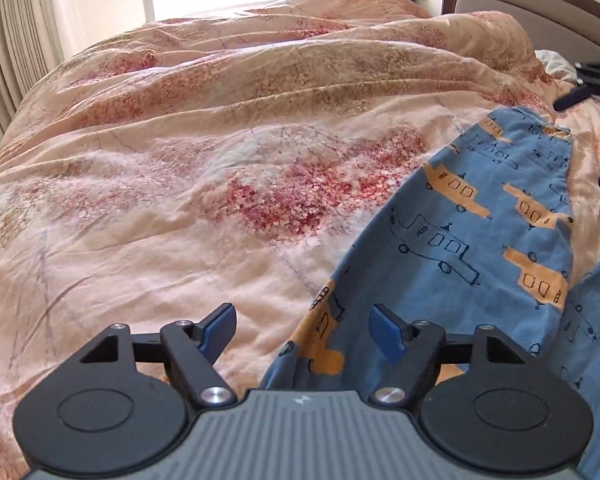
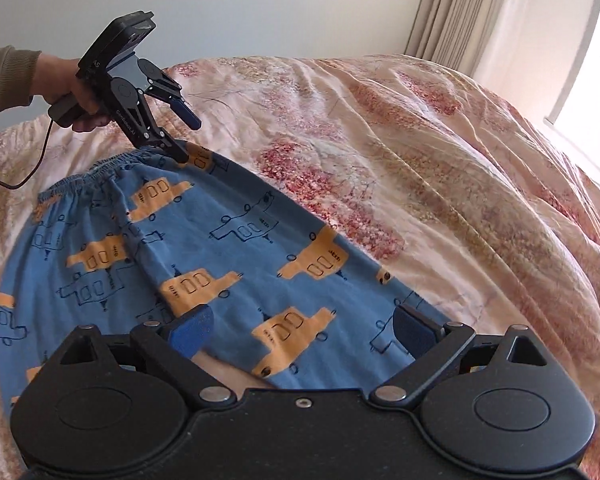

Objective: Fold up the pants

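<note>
Blue pants [image 2: 228,264] printed with orange and outlined vehicles lie flat on the floral duvet [image 2: 400,152]. Their elastic waistband [image 2: 96,172] is at the far end in the right wrist view. A hand holds my left gripper [image 2: 188,136] at the waistband's corner, its jaws apart and the lower finger down at the cloth. In the left wrist view the left gripper [image 1: 304,328] is open over the pants' edge [image 1: 480,232]. My right gripper [image 2: 302,332] stands wide open above one leg's hem, pressing on nothing. The right gripper [image 1: 592,138] also shows at the far right edge.
The rumpled duvet [image 1: 204,168] covers the whole bed. A padded headboard [image 1: 540,12] is at the back right in the left wrist view, with curtains [image 1: 16,40] and a bright window beyond. A black cable [image 2: 28,168] trails from the left gripper across the bedding.
</note>
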{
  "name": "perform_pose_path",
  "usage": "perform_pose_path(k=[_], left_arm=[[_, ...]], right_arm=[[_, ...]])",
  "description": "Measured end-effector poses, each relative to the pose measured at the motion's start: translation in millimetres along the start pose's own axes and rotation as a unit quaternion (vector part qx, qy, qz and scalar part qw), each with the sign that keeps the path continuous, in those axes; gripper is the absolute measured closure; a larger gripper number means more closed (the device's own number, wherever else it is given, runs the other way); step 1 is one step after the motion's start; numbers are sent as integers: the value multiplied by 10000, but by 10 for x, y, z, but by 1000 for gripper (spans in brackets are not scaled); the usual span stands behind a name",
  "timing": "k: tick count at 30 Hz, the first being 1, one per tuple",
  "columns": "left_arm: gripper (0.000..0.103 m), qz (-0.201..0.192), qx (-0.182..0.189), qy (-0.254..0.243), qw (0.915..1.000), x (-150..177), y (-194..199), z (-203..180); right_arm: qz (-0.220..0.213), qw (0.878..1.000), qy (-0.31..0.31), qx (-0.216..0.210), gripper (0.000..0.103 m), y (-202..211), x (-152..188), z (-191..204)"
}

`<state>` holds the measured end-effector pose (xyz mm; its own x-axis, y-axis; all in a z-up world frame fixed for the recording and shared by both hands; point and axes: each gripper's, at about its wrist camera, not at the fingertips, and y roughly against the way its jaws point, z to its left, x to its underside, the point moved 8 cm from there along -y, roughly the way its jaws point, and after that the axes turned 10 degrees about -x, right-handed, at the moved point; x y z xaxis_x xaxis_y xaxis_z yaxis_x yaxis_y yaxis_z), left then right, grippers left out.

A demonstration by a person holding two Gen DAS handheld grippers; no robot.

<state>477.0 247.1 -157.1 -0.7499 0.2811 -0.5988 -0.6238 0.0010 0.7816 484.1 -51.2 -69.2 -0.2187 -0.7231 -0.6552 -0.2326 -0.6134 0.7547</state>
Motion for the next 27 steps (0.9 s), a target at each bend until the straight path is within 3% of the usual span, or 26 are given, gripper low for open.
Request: perform_pose_path(k=[3,5,7,10,16,22,23,24,25,27], left_arm=[[56,143,145,-155,9997,68,-175,-65],[88,-38,271,-214,9994,66,-138,-103],[98,-283,251,-348,9987,57,-46,-147],[101,-537,168,-715,9959,77,67,-253],[102,-1146,232,-818,9898,36,410,-339],[102,-1355,474,-1023,9843,104,620,-475],[102,-1338,454,-1036,9845,120,615,-482],[102,-1315,418,-1026,9851,148,602,-484],[102,-1303,386,-1001,9857,166,590,-482],[102,-1249,280,-935,9874,210,560,-467]], right_arm=[[192,9995,239,17,9,-345,-139,-251],[351,9990,281,-53,12,-566,-191,-407],[481,9981,353,-176,15,-748,-228,-527],[661,9955,612,-305,19,-940,-253,-656],[1077,9886,1006,-316,20,-1173,-262,-852],[1550,9771,1417,-332,25,-1302,-183,-902],[1679,9738,1488,-361,40,-1330,-144,-899],[1822,9710,1465,-491,87,-1342,-97,-886],[1965,9686,1380,-641,103,-1351,-56,-875],[1881,9713,1330,-599,103,-1293,-53,-860]])
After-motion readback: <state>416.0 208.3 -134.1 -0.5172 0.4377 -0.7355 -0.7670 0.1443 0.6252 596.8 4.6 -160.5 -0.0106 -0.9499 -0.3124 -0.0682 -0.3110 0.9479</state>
